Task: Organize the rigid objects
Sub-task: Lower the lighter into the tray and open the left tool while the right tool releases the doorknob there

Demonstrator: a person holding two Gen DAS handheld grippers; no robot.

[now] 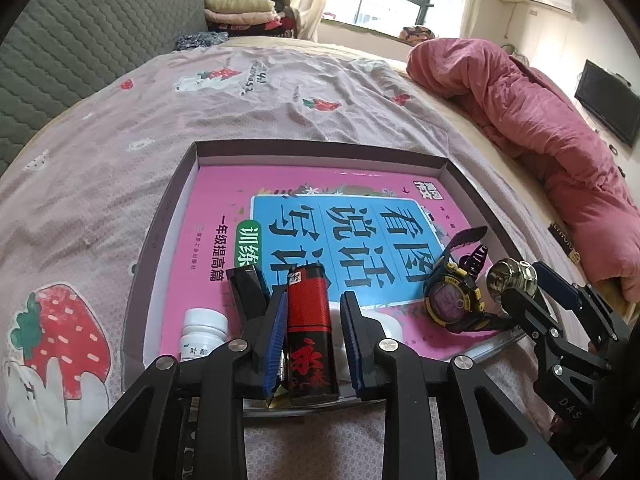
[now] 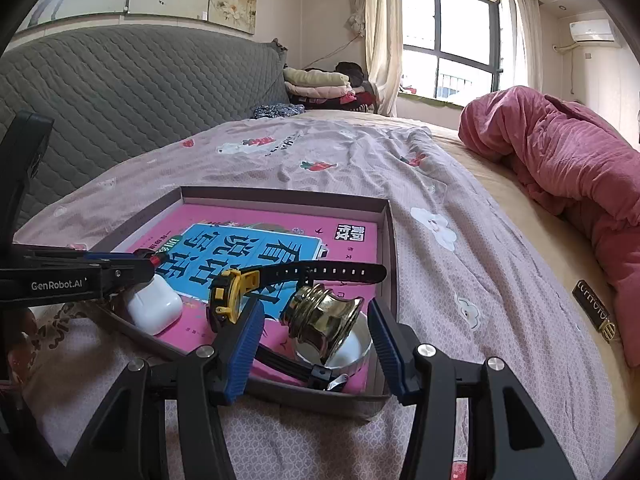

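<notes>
Shallow grey cardboard box lid (image 1: 188,184), set on a bed covered by a pale strawberry-print sheet (image 1: 120,128); a pink and blue Chinese workbook (image 1: 352,216) is laid flat inside it as the floor

Contents listed from the left wrist view:
- red and black rectangular lighter (image 1: 310,332), stood upright at the near edge of the box lid, between the blue pads of the left tool (image 1: 314,334); the left pad is seen against its side, a gap is seen at the right pad, so the tool is recorded as parted and not clamping
- white plastic pill bottle (image 1: 202,332), just left of the lighter
- black folded clip-like item (image 1: 248,290), behind the left pad
- yellow and black digital wristwatch with purple face (image 1: 452,300), near the right side
- white earbud case (image 2: 154,308), beside the watch in the right wrist view

Brass bell-shaped metal knob (image 2: 322,320), tilted on a small white round dish (image 2: 352,350) in the near right corner; the right tool (image 2: 316,344) is held open, pads standing apart on either side of the knob without touching it
</notes>
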